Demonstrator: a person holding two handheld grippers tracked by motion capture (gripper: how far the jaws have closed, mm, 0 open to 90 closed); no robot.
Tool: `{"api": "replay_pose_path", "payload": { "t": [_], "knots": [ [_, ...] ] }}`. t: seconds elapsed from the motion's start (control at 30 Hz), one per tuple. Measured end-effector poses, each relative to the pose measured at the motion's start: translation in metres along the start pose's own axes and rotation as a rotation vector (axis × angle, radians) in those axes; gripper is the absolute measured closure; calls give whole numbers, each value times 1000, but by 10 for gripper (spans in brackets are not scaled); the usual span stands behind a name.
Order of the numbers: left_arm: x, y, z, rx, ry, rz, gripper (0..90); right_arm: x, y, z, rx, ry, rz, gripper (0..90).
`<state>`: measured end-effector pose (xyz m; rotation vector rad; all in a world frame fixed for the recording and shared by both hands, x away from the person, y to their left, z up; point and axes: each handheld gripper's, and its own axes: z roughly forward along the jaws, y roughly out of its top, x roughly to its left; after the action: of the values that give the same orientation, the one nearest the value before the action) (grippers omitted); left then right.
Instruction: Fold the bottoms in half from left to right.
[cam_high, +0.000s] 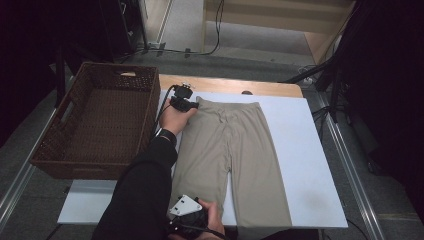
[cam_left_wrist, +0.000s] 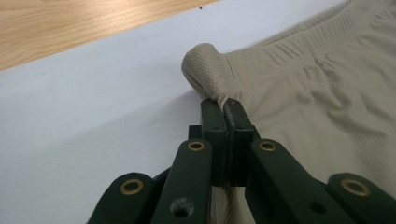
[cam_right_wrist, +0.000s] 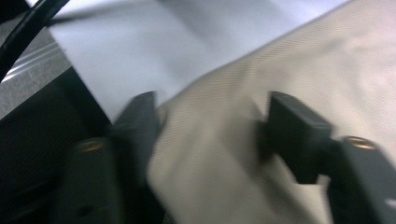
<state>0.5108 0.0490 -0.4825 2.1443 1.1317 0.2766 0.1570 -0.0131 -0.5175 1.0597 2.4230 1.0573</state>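
A pair of beige shorts (cam_high: 235, 150) lies flat on the white board (cam_high: 305, 150), waistband at the far end. My left gripper (cam_high: 191, 105) is at the waistband's far-left corner. In the left gripper view that gripper (cam_left_wrist: 223, 106) is shut on the corner (cam_left_wrist: 205, 65), which bunches up above the jaws. My right gripper (cam_high: 196, 207) is at the near edge, by the hem of the left leg. In the right gripper view it (cam_right_wrist: 212, 123) stands open with the beige cloth (cam_right_wrist: 289, 65) lying between the jaws; the picture is blurred.
A large brown wicker basket (cam_high: 145, 120) stands to the left of the board, close to my left forearm. A strip of wooden tabletop (cam_high: 235, 85) shows beyond the board. Cables and dark stands lie on the floor behind and to the right.
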Motion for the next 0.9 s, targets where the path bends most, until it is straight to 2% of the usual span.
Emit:
{"api": "replay_pose_path", "payload": {
  "t": [0.03,0.1,0.13,0.17,0.2,0.23,0.33,0.37,0.43,0.47,0.5,0.57,0.6,0.63,0.7,0.73,0.83,0.9],
  "knots": [
    [0,0,0,-1,2,-1,894,-4,-1,-2,9,2,-17,431],
    [1,-1,0,0,0,-5,894,-8,0,-3,5,11,14,530],
    [1,-1,0,-2,2,-8,894,-11,0,-4,17,-1,-17,605],
    [1,-1,0,-1,2,-8,895,-11,1,-4,8,16,18,674],
    [1,-1,0,-1,2,-7,894,-15,0,-5,11,19,6,799],
    [1,-1,0,0,4,-5,894,-17,0,-7,15,66,30,875],
    [1,0,-2,-5,2,-9,894,-30,-1,-8,28,115,36,886],
    [1,0,-3,-11,4,-6,894,-33,-1,-12,40,113,23,886],
    [2,0,-4,-20,-4,-9,894,-37,-5,-23,22,77,6,886],
    [3,0,-4,-20,-2,-8,894,-39,-6,-29,11,46,16,886],
    [3,0,-4,-18,0,-8,894,-43,-9,-34,24,-14,-18,886],
    [4,-1,-3,-10,0,-12,894,-48,-13,-33,62,-35,-40,882],
    [4,-2,-2,-7,3,-11,894,-53,-15,-31,48,-14,-39,869],
    [3,-2,-2,-5,3,-12,894,-54,-16,-31,48,2,-18,822],
    [2,-2,-2,-8,4,-7,894,-57,-15,-29,40,8,9,647],
    [3,-1,-2,-11,5,-8,894,-57,-15,-27,47,26,35,604],
    [4,-1,-3,-14,2,-13,894,-53,-16,-24,28,41,24,470],
    [4,-1,-3,-11,2,-14,894,-49,-14,-22,29,35,25,416]
  ]
}}
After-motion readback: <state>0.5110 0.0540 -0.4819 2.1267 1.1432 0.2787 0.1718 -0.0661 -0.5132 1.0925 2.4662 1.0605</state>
